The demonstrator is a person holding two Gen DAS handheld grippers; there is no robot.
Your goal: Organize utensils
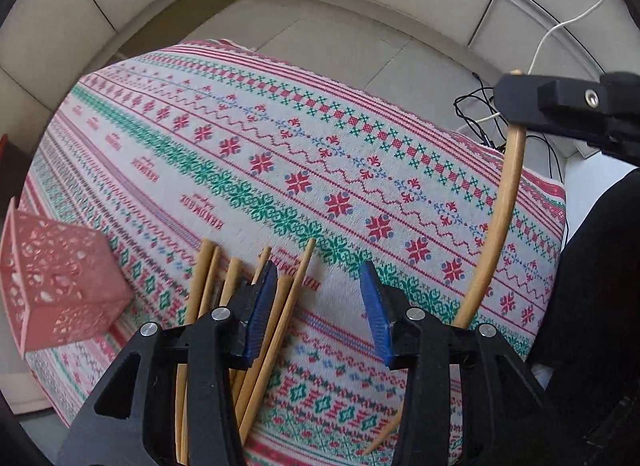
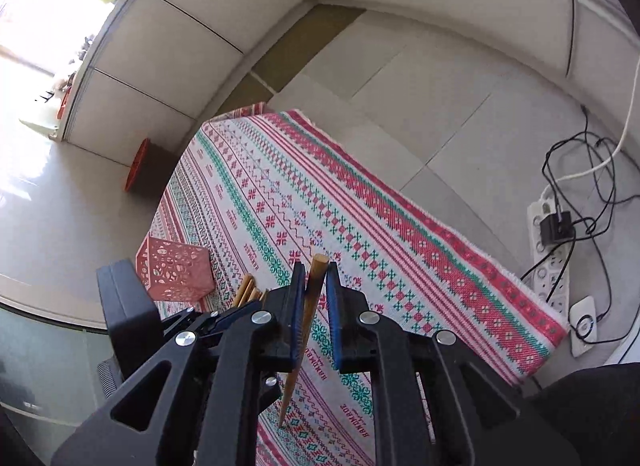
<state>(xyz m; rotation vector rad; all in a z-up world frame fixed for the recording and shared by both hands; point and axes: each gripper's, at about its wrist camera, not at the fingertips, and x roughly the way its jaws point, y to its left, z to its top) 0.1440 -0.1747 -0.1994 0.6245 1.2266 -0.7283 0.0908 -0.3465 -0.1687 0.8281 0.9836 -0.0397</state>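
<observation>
Several wooden chopsticks (image 1: 208, 286) lie in a loose bundle on the patterned tablecloth (image 1: 320, 169). My left gripper (image 1: 320, 306) hangs over them with its blue pads (image 1: 376, 314) apart; the left finger sits on top of the bundle and nothing is pressed between the pads. To the left lies a pink perforated holder (image 1: 60, 282), tipped on its side. My right gripper (image 2: 314, 278) is shut on a single chopstick (image 2: 308, 314), which slants down with its tip close to the cloth. The left wrist view shows that chopstick (image 1: 504, 217) under the right gripper (image 1: 560, 105). The holder (image 2: 176, 270) and bundle (image 2: 248, 290) also show in the right wrist view.
A power strip with black and white cables (image 2: 552, 250) lies on the tiled floor beyond the table's right edge. A dark box with an orange rim (image 2: 140, 165) stands on the floor past the far-left corner. A person's dark clothing (image 1: 600, 266) fills the right side.
</observation>
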